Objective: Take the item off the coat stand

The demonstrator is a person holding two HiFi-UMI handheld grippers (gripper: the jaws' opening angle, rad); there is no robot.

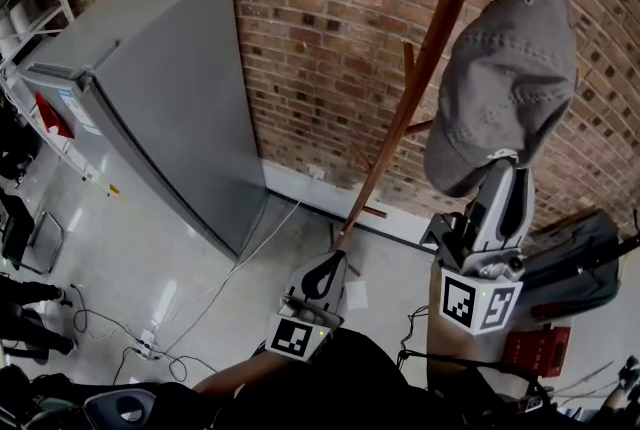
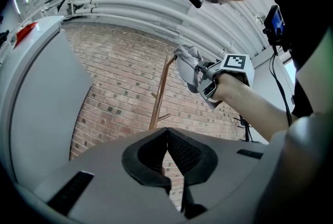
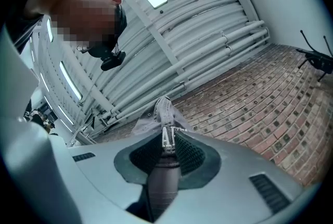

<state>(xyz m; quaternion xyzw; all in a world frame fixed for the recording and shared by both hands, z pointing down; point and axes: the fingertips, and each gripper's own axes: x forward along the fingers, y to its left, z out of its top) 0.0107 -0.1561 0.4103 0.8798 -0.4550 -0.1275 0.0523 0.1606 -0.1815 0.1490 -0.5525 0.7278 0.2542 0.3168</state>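
A grey cap (image 1: pixel 505 78) hangs at the top of the wooden coat stand (image 1: pixel 420 68), its crown by the end of an upper peg. My right gripper (image 1: pixel 503 163) reaches up from below and is shut on the cap's lower edge. In the right gripper view grey fabric (image 3: pixel 164 113) runs out from between the pressed jaws. My left gripper (image 1: pixel 322 273) hangs lower, near the stand's pole, shut with nothing in it. The left gripper view shows the stand (image 2: pixel 158 98), the cap (image 2: pixel 186 64) and the right gripper (image 2: pixel 200 79) holding it.
A brick wall (image 1: pixel 330 18) stands behind the stand. A tall grey cabinet (image 1: pixel 170 88) stands to the left against it. Cables and a power strip (image 1: pixel 150 343) lie on the floor. A black bag (image 1: pixel 580 268) and a red case (image 1: pixel 535 350) sit at the lower right.
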